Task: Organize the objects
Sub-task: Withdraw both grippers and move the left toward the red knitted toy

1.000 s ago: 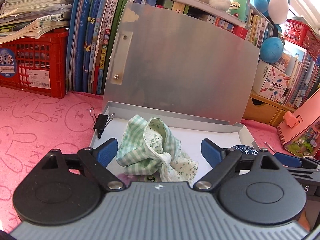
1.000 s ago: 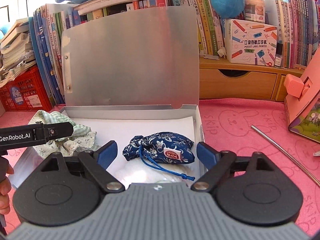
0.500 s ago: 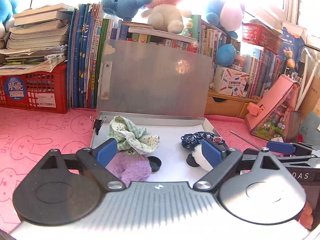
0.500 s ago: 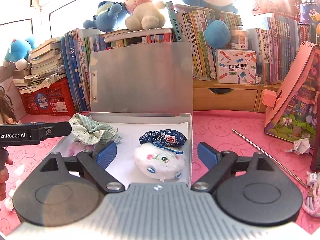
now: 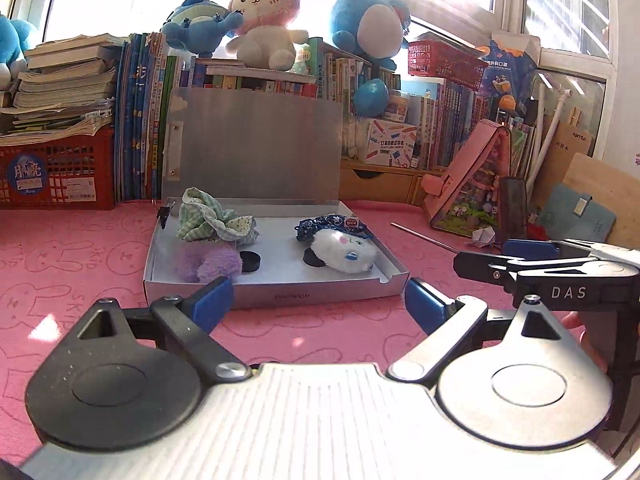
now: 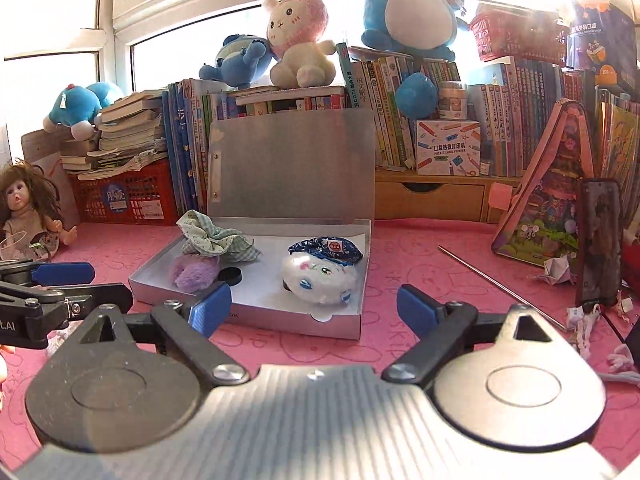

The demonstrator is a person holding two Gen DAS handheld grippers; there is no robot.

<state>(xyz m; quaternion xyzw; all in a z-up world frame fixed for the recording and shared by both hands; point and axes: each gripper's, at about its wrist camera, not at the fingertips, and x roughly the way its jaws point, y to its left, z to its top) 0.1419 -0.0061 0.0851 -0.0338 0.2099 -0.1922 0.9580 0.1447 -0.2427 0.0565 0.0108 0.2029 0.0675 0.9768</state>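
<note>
Both tongs are drawing back from the open silver metal box [image 5: 276, 280] on the pink bench [image 5: 72, 256]; a second ago they were hovering directly over its contents. The left tongs [image 5: 318, 300] and right tongs [image 6: 314, 306] are standing wide apart, holding nothing. Inside are lying the green checked cloth pouch [image 5: 214, 220], purple fluffy toy [image 5: 208, 262], blue patterned pouch [image 6: 326, 248] and white plush [image 6: 318, 278], suggesting placement is finishing.

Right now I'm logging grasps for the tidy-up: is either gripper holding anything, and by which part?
Nothing is held. The left gripper and right gripper are both open, fingers empty, short of the silver box.
</note>
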